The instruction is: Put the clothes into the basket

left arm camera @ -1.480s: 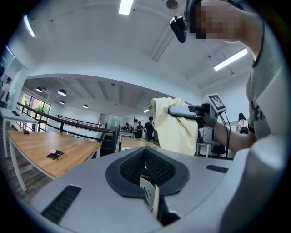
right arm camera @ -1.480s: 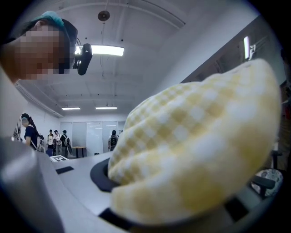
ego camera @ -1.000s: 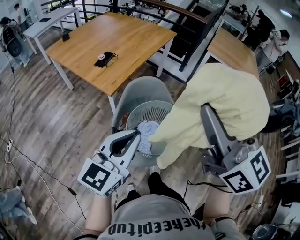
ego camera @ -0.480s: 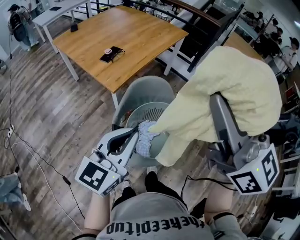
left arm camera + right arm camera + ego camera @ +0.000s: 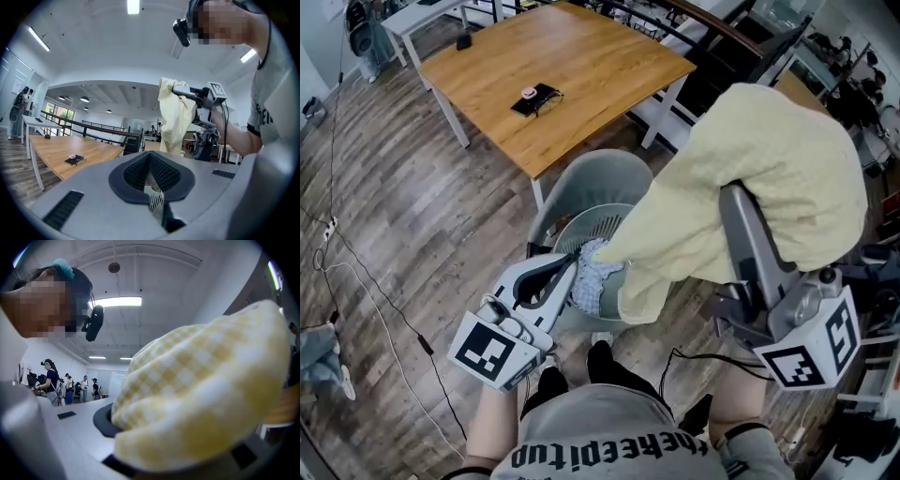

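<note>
Lifted a little higher than 1 second ago, the right gripper has drawn the hanging tail of the pale yellow checked garment up, so its lowest fold now lies at the near rim of the round grey perforated plastic basket instead of drooping in front of it. Nearest the person, the left gripper has its 2 jaws pinched together on a corner of the small blue-and-white checked cloth, which bunches inside the basket against the yellow fold. The right gripper's jaws are buried in the yellow garment and clamped on it (its own view is filled with yellow check), and most of the fabric mounds over the tool, above and right of the basket. Just behind the basket curves a grey rounded chair shell. Farther off stands a light wooden table carrying a small dark object.
</note>
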Motion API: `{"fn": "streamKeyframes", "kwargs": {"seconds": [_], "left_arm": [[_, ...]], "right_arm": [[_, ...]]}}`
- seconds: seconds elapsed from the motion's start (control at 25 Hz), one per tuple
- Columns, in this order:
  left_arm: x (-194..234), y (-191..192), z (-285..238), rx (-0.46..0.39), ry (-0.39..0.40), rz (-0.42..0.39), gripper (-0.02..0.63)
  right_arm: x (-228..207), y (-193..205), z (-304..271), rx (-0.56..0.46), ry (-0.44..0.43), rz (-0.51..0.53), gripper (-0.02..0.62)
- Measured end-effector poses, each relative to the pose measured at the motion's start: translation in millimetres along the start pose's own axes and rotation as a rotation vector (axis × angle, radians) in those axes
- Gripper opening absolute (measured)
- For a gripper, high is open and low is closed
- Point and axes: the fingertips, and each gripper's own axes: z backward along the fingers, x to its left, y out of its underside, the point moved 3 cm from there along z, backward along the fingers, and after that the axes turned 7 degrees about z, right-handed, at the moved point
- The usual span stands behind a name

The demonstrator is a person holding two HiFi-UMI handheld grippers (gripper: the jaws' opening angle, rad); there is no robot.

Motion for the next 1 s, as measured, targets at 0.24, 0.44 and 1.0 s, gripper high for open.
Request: {"fn": "streamKeyframes", "kwargs": {"seconds": [0.24, 0.44, 1.0], "left_arm": [[1, 5, -1, 0.018, -0.042, 0.015, 0.015], [4, 13, -2, 0.033, -0.083, 0.029, 0.015], [21, 38, -9, 0.06, -0.169, 0.076, 0.015]], "right_arm": [[-4, 27, -10, 0.023, -0.055, -0.033, 0.133], [-6, 71, -19, 0.088, -0.099, -0.078, 0.137], [11, 232, -19, 0.366, -0.192, -0.2, 0.141]]}}
